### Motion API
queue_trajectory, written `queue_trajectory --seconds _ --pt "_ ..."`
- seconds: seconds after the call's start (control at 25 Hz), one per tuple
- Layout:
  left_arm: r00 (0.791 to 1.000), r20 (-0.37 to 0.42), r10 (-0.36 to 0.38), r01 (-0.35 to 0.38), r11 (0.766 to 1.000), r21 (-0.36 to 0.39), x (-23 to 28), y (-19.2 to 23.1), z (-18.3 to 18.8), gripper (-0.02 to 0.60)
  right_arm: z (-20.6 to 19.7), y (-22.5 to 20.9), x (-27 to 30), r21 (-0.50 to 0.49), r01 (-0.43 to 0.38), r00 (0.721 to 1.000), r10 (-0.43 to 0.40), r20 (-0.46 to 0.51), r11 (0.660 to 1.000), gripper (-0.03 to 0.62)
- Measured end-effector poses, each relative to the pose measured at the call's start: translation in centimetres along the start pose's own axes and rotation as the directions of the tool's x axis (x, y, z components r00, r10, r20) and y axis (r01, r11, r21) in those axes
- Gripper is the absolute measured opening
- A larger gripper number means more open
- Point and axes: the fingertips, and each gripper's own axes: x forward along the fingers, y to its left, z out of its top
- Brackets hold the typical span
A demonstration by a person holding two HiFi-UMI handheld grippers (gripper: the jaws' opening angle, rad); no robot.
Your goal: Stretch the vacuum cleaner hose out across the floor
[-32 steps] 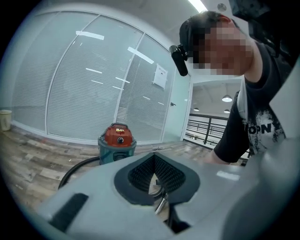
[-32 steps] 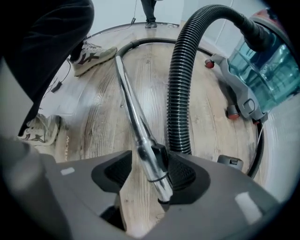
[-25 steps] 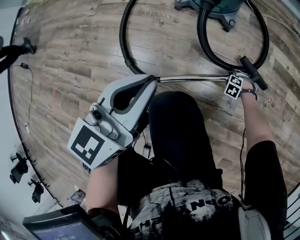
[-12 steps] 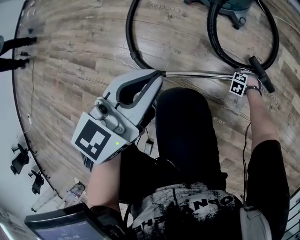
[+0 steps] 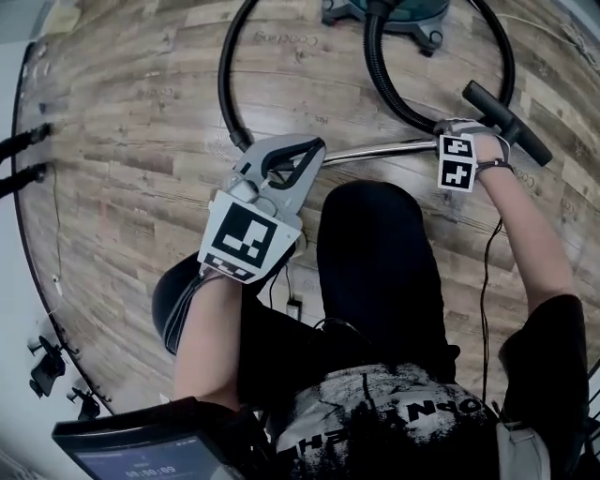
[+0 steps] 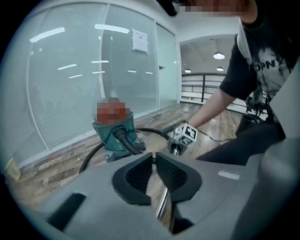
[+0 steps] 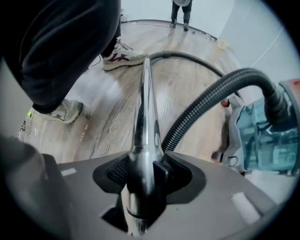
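The black ribbed hose (image 5: 225,84) loops over the wooden floor from the teal vacuum cleaner (image 5: 394,11) to a shiny metal wand (image 5: 375,150). My right gripper (image 5: 448,142) points straight down near the wand's black handle (image 5: 506,122). In the right gripper view its jaws (image 7: 145,173) have just been closing and now press on the wand (image 7: 145,93), with the hose (image 7: 211,98) curving beside it. My left gripper (image 5: 314,148) hangs at the wand's other end; in the left gripper view its tips (image 6: 153,157) are shut together, and the wand (image 6: 163,204) shows below them.
My dark trouser legs and shoes (image 7: 122,54) stand beside the wand. Black stand feet (image 5: 19,159) sit at the left floor edge, and a thin cable (image 5: 487,272) trails by my right arm. A glass wall (image 6: 70,84) rises behind the vacuum cleaner (image 6: 115,133). Someone stands far off (image 7: 180,4).
The left gripper has dropped toward the floor and rolled, ending at the wand's hose end. The right gripper has risen with the handle end of the wand.
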Motion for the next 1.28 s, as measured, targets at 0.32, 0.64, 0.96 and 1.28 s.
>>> queue_trajectory --seconds 0.32,0.64,0.96,1.28 --pt "0.911 -0.372 -0.177 0.266 0.943 0.201 13.0 -4.4 -10.2 0.235 2.4 -2.3 -9.9 -0.112 0.077 0.991 -0.088 -0.097 0.991 0.215" --pt "0.895 -0.370 -0.250 0.353 0.903 0.244 23.1 -8.2 -12.5 0.245 2.5 -2.8 -13.6 -0.138 0.097 0.972 -0.123 -0.198 0.986 0.215" --pt "0.927 -0.263 -0.266 0.325 0.921 0.214 24.1 -8.0 -9.7 0.040 1.4 -3.8 -14.7 -0.146 0.140 0.958 -0.171 -0.232 0.979 0.219" --pt "0.940 -0.223 -0.260 0.297 0.943 0.152 23.8 -5.7 -7.8 0.038 2.8 -8.3 -18.2 -0.213 0.438 0.873 -0.469 -0.129 0.873 0.342"
